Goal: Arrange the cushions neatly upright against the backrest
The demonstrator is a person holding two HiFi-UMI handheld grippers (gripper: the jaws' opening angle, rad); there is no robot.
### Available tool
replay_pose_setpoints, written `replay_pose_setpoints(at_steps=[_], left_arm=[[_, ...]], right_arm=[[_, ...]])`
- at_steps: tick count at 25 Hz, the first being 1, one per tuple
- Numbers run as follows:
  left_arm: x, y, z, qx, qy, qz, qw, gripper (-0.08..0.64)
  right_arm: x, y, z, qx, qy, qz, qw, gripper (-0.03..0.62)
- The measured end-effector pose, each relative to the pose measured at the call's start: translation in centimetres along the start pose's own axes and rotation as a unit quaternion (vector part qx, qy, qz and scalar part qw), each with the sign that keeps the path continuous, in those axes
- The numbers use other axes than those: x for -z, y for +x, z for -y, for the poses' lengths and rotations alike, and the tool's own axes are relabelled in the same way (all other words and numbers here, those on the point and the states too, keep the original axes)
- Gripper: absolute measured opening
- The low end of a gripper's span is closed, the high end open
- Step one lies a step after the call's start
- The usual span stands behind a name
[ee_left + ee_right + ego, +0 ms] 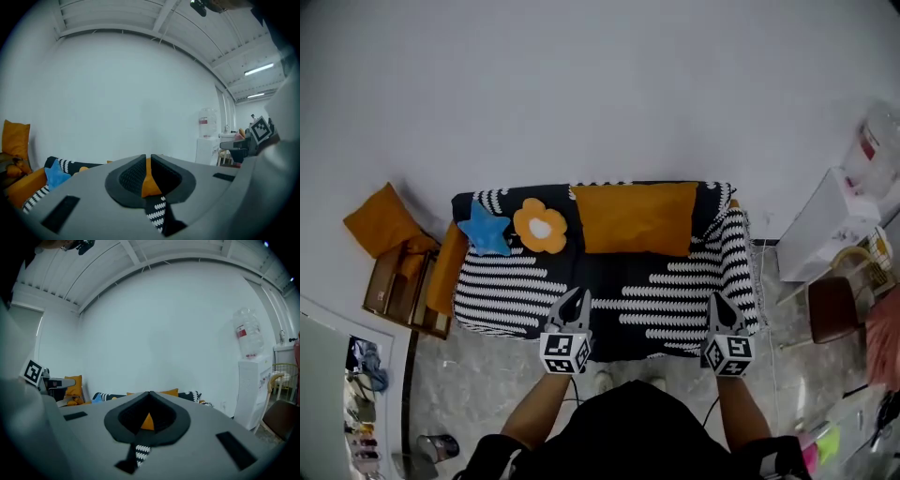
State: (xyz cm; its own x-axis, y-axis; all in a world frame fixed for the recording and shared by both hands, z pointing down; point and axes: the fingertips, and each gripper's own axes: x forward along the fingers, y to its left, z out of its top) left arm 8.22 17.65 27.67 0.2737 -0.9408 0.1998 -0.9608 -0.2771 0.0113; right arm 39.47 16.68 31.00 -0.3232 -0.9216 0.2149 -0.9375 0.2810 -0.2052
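Note:
A black-and-white patterned sofa [675, 300] stands against the wall. A large orange cushion [635, 217] leans upright on its backrest, right of centre. To its left, also on the backrest, sit an orange flower cushion [540, 226] and a blue star cushion [485, 230]. Another orange cushion [442, 267] lies along the left armrest. My left gripper [577, 298] and right gripper [718, 302] hover over the seat's front edge, both shut and empty. In the left gripper view the left gripper [147, 157] frames the orange cushion [150, 185]. The right gripper [150, 393] points the same way.
A wooden side table [398, 291] with one more orange cushion [382, 220] stands left of the sofa. On the right are a white water dispenser [820, 225] and a brown chair [832, 307]. My feet are on the tiled floor at the sofa's front.

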Motion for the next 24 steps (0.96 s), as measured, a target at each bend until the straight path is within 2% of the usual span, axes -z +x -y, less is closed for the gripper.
replay_pose_setpoints(at_steps=[6,13,24], left_arm=[[-0.6,0.3,-2.5,0.011,-0.006,0.008,0.9999,0.044],[-0.2,0.1,-3.9,0.021,-0.023,0.014,0.9994,0.044],[0.0,0.9,-5.7,0.026,-0.037,0.018,0.9988,0.044]], right_arm=[[-1.2,1.4,-1.9,0.012,-0.005,0.015,1.0,0.028],[-0.4,1.9,-4.2,0.017,0.004,0.011,1.0,0.028],[-0.6,3.0,-5.3,0.025,0.003,0.01,1.0,0.028]])
